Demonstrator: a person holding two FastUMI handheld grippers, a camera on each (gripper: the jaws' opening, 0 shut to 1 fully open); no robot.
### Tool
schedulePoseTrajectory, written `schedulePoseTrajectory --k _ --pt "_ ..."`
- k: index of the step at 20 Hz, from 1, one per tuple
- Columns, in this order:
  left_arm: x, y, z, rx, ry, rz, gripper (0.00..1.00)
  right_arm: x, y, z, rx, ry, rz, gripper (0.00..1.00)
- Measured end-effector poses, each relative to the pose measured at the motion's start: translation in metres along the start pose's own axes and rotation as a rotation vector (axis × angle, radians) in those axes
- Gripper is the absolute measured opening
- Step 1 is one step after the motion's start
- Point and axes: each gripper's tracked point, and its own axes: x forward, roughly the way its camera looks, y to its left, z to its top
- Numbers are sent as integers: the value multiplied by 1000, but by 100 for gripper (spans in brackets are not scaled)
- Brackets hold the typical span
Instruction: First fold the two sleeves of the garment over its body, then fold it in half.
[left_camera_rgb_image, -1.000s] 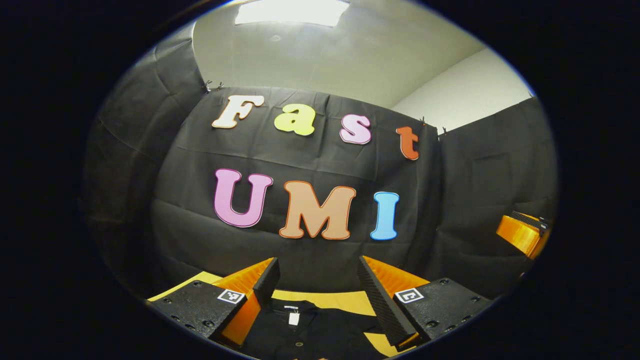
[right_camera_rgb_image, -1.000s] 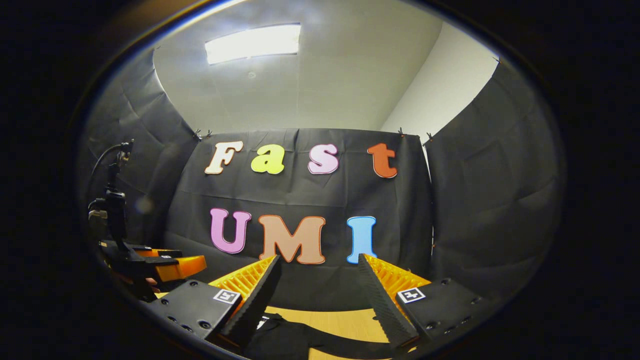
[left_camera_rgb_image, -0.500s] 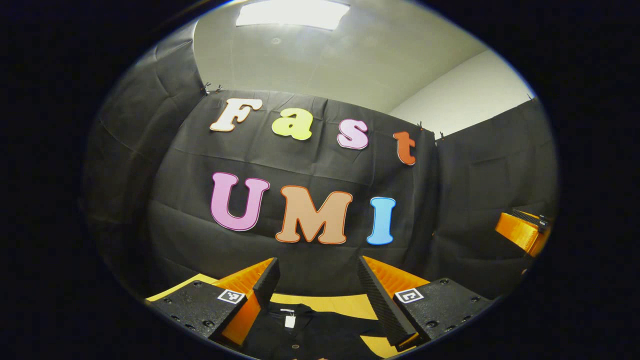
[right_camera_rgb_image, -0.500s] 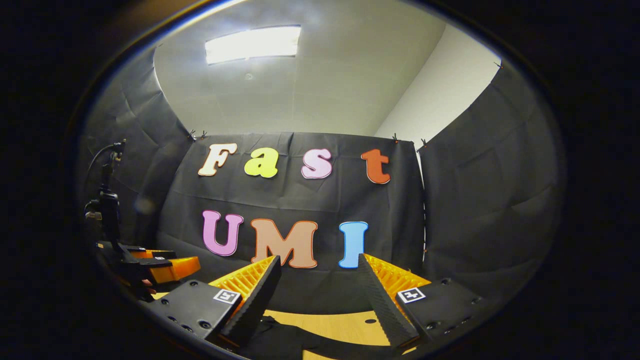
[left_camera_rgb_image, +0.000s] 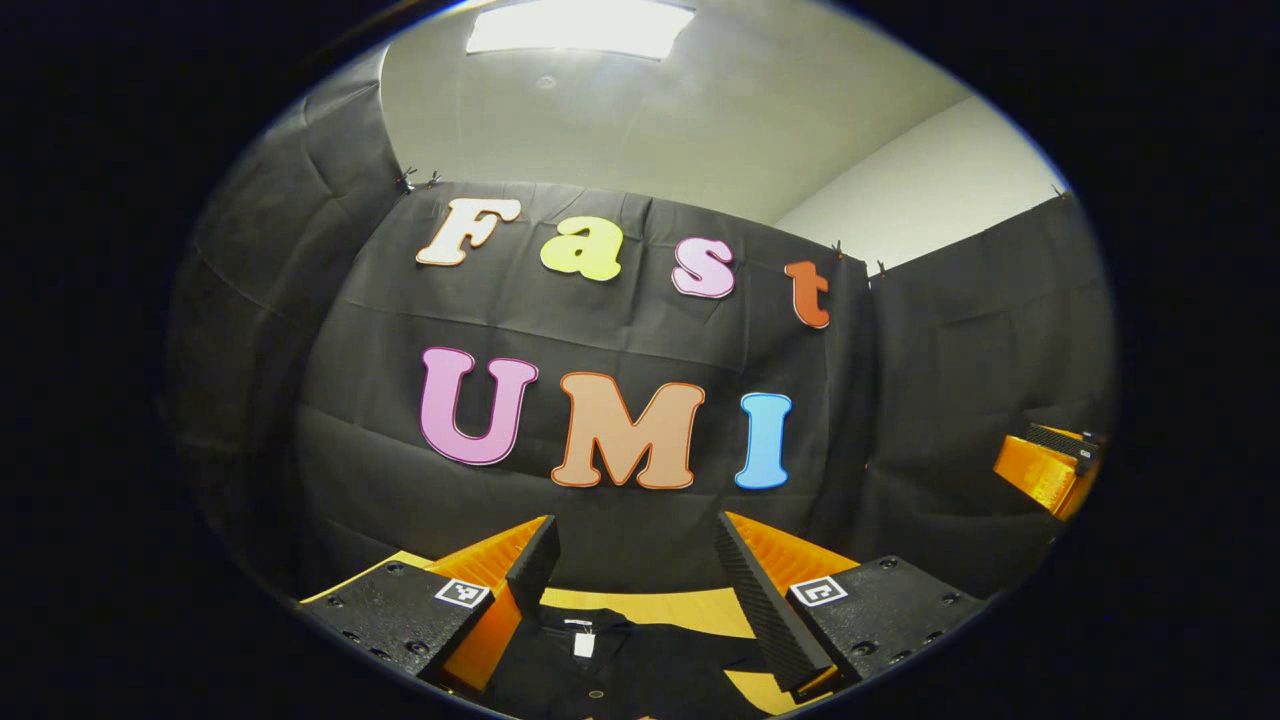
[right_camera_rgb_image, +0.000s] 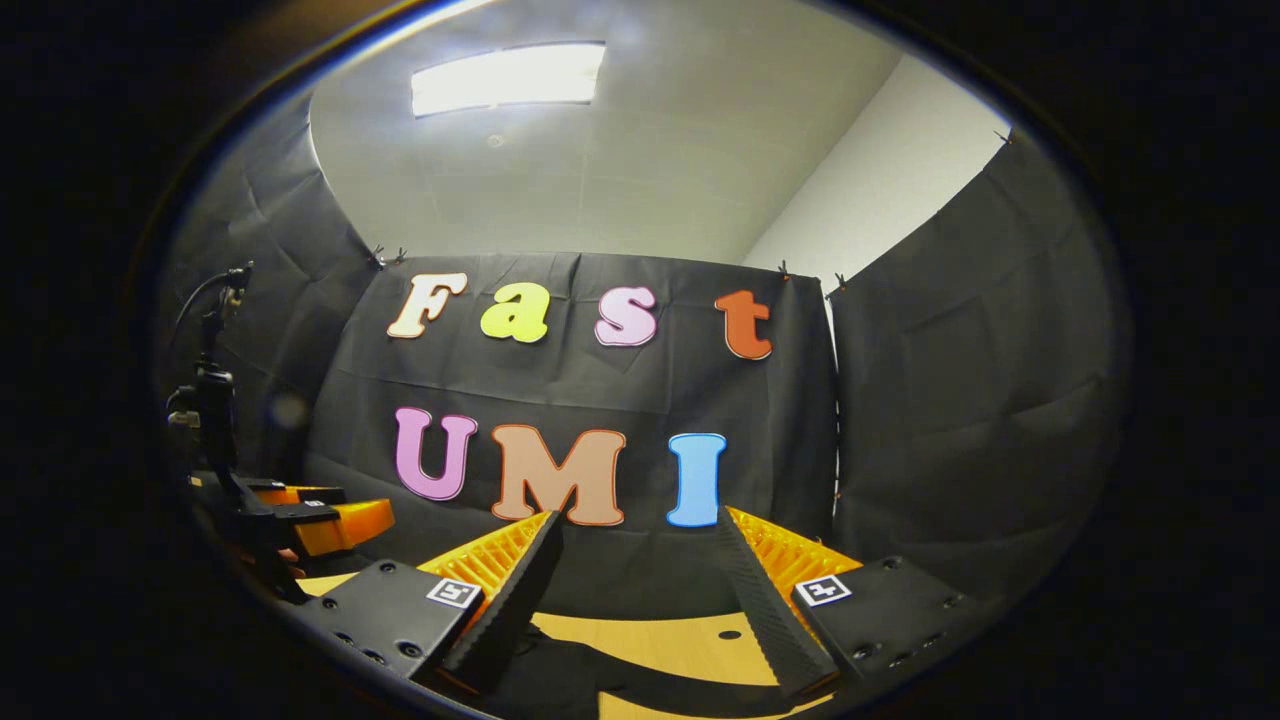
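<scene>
The garment is a black collared shirt (left_camera_rgb_image: 640, 670) with a white neck tag and buttons, lying flat on the wooden table (left_camera_rgb_image: 660, 605). My left gripper (left_camera_rgb_image: 633, 530) hovers above its collar, open, with nothing between the fingers. In the right gripper view, a black part of the shirt (right_camera_rgb_image: 560, 680) lies low between the fingers, likely a sleeve. My right gripper (right_camera_rgb_image: 637, 520) stands open over it and holds nothing. The left gripper (right_camera_rgb_image: 315, 520) also shows far left in the right gripper view. The right gripper (left_camera_rgb_image: 1045, 465) sits at the far right of the left gripper view.
The table (right_camera_rgb_image: 670, 645) runs back to the black cloth wall (right_camera_rgb_image: 900, 420), which closes the booth behind and on both sides. A small dark hole (right_camera_rgb_image: 730, 634) marks the tabletop ahead of the right gripper. A cabled black mount (right_camera_rgb_image: 215, 400) rises over the left gripper.
The right gripper view has swung slightly, so the wall slid left and the hole in the table came into sight. The left gripper has barely moved. Both stay open.
</scene>
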Motion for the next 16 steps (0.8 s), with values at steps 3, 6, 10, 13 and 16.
schedulePoseTrajectory --k 3,6,10,13,16 --pt "1 -2 1 -7 0 -5 92 -6 -1 -3 0 -4 -12 97" --pt "0 -2 0 14 0 -13 92 -7 2 -4 3 0 -10 97" --pt "0 -8 8 19 -22 -23 92 -3 0 -5 13 6 -10 98" --pt "5 -11 7 9 -23 -21 92 -5 -5 -6 8 5 -24 97" --pt "7 -15 2 -4 -10 -26 93 -7 -7 -4 4 -4 -40 97"
